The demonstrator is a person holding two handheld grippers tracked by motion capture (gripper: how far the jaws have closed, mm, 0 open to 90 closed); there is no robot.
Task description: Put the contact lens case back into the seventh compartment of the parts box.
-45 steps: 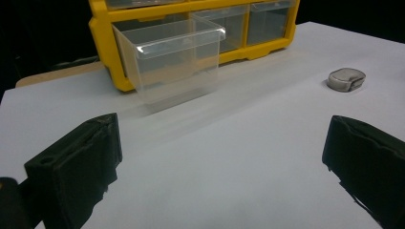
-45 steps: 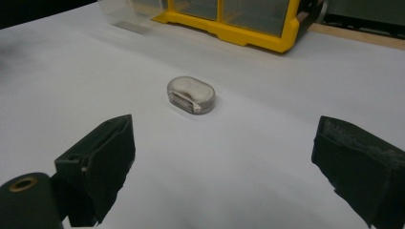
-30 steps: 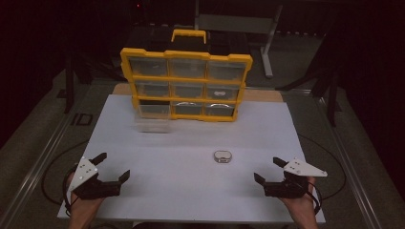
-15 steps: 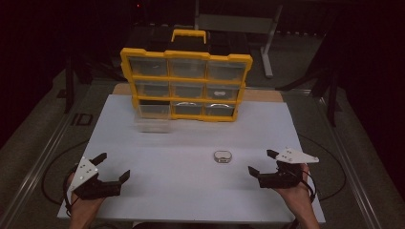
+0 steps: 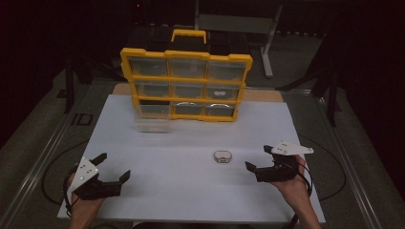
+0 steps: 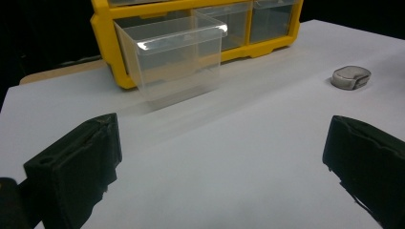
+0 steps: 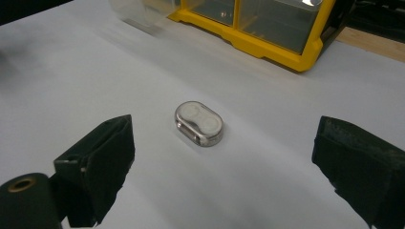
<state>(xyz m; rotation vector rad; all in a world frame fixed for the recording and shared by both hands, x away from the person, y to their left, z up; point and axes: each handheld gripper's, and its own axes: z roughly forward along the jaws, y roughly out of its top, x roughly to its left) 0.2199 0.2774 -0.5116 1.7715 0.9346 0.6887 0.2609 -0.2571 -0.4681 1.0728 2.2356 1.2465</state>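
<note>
At the near left our left gripper (image 5: 111, 168) rests on the white table (image 5: 191, 191) with jaws wide apart and empty, and the clear drawer (image 5: 152, 125) stands on the table well beyond it, just in front of the yellow organizer (image 5: 186, 81). The small metal piece (image 5: 222, 156) lies right of center, just left of our right gripper (image 5: 257, 161), whose jaws also gape empty, so the right hand is plainly nearer. The right gripper view shows the piece (image 7: 198, 123) as an oval with two pale round insets, its long axis slanting across the gap between the jaws (the high view gives only a small ring-like blur).
</note>
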